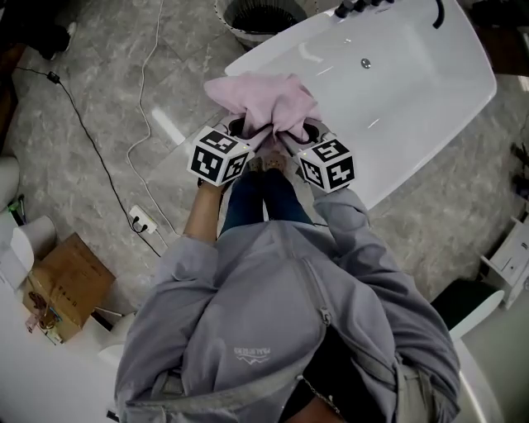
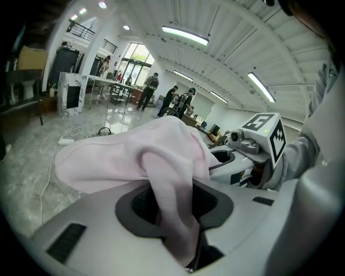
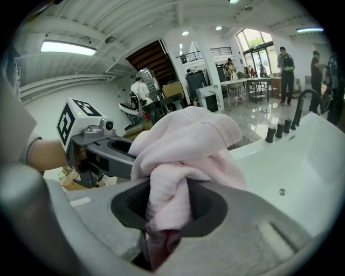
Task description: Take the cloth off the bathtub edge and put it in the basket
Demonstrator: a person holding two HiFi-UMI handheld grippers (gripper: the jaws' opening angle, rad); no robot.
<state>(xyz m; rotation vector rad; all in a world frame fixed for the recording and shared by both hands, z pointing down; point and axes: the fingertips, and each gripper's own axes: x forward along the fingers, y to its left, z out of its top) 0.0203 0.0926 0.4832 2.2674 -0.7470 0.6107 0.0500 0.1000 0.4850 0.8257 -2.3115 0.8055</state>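
Your left gripper (image 2: 172, 211) and right gripper (image 3: 164, 211): fingers clamped on bunched pink cloth (image 1: 264, 103), centre frame, at near rim of white bathtub (image 1: 397, 91). Step: lift-off. Next: carry to round dark basket (image 1: 260, 16), top centre, release above it.

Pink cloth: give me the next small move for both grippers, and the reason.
Probably lift the pink cloth clear and carry it forward toward the basket. The left gripper and the right gripper are both clamped on it, it is bunched at the near rim of the bathtub, and the basket stands just past the tub's far left corner.
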